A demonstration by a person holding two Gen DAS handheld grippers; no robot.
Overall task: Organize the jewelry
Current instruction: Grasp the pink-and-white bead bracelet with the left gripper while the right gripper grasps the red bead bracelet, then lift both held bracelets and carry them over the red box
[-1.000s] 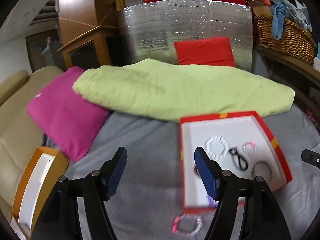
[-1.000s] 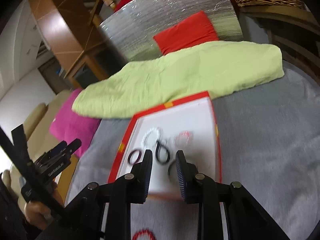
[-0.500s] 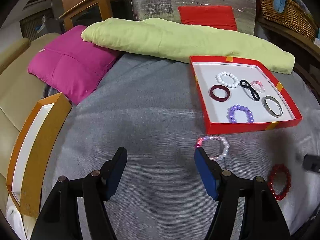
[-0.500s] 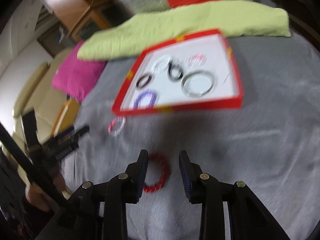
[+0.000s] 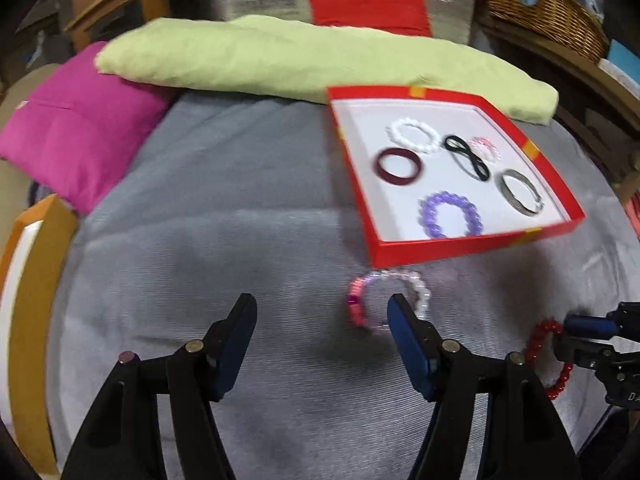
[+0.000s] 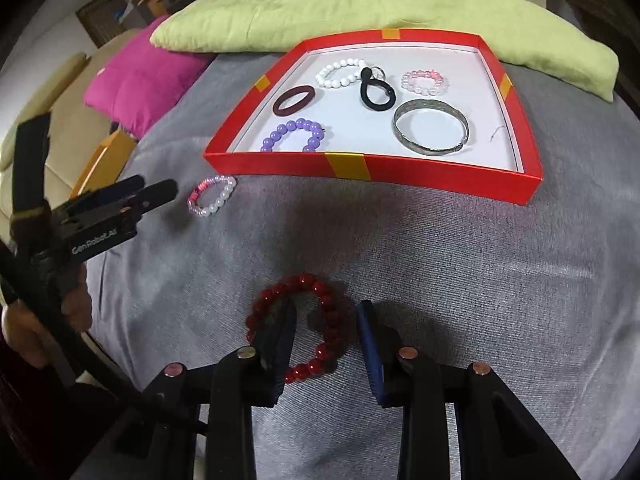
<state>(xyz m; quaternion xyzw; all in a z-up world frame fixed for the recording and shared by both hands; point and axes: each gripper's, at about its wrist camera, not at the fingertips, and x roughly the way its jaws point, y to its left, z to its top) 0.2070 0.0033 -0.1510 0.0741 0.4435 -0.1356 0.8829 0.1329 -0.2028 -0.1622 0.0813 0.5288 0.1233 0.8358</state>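
Observation:
A red box (image 6: 432, 168) with a white floor holds several bracelets and a black hair tie; it also shows in the left wrist view (image 5: 460, 246). A pink and white bead bracelet (image 6: 211, 196) lies on the grey cloth before the box, just beyond my open left gripper (image 5: 322, 312) and to its right (image 5: 386, 300). A red bead bracelet (image 6: 304, 324) lies flat under my open right gripper (image 6: 326, 316): its right side is between the fingers, and the left finger is inside the ring. The red bracelet shows at the right edge (image 5: 548, 354).
A yellow-green cushion (image 5: 304, 60) lies behind the box, a magenta pillow (image 5: 80, 120) at far left. An orange box lid (image 5: 32, 308) stands at the bed's left edge. A wicker basket (image 5: 548, 4) sits at the back right.
Both grippers have dropped and pulled back toward the near part of the bed. The right gripper has come down over the red bracelet and opened wider. The left has neared the pink and white bracelet.

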